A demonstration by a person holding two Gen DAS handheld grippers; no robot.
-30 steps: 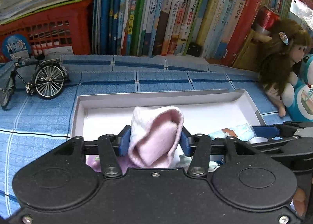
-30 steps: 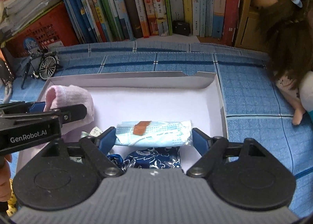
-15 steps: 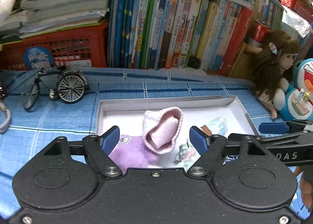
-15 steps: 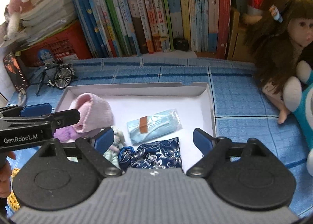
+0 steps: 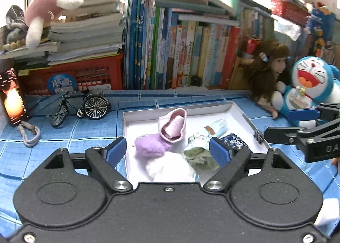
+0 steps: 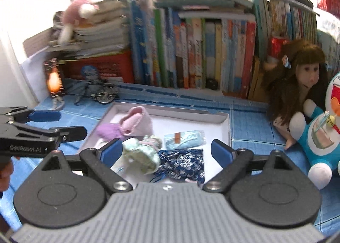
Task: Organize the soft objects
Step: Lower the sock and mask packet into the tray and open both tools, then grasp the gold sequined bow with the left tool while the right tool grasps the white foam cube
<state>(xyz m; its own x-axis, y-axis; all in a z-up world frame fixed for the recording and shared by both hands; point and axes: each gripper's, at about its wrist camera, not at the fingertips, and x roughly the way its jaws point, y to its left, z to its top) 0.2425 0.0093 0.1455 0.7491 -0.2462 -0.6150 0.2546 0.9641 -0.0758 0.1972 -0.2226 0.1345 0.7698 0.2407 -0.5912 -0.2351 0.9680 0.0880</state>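
**Soft things gathered in the white box, both grippers empty above it**

The shallow white box (image 5: pixel 240 113) lies on the blue checked cloth (image 5: pixel 63 136), in front of a row of upright books (image 5: pixel 170 51); inside it sit the soft things, packed toward its near end. The pink sock (image 5: pixel 173 125) is rolled into a thick cuff, its mouth gaping and the paler inner fold showing; it leans on the fuzzy lilac ball (image 5: pixel 149 146), which lies just beside and touches it. A fluffy white piece (image 5: pixel 170 167) lies nearest the left wrist camera, partly hidden by the gripper body; a pale green, crumpled bundle (image 6: pixel 141 153) lies in the middle. The dark blue pouch (image 6: pixel 182 164) with white floral print lies flat, and behind it rests the light blue packet (image 6: pixel 184 140) in clear wrap with a brown band.

The left gripper (image 5: pixel 167 152) hangs above the box, its blue pads spread and widening further, nothing between them; the right gripper (image 6: pixel 167 152) likewise stands wide and is widening, holding nothing, its pads clear of the bundle and pouch below.

Beside the box: a model bicycle (image 5: pixel 80 109) to the left; a long-haired doll (image 6: pixel 301 85) and a blue plush cat (image 5: pixel 308 92) to the right.
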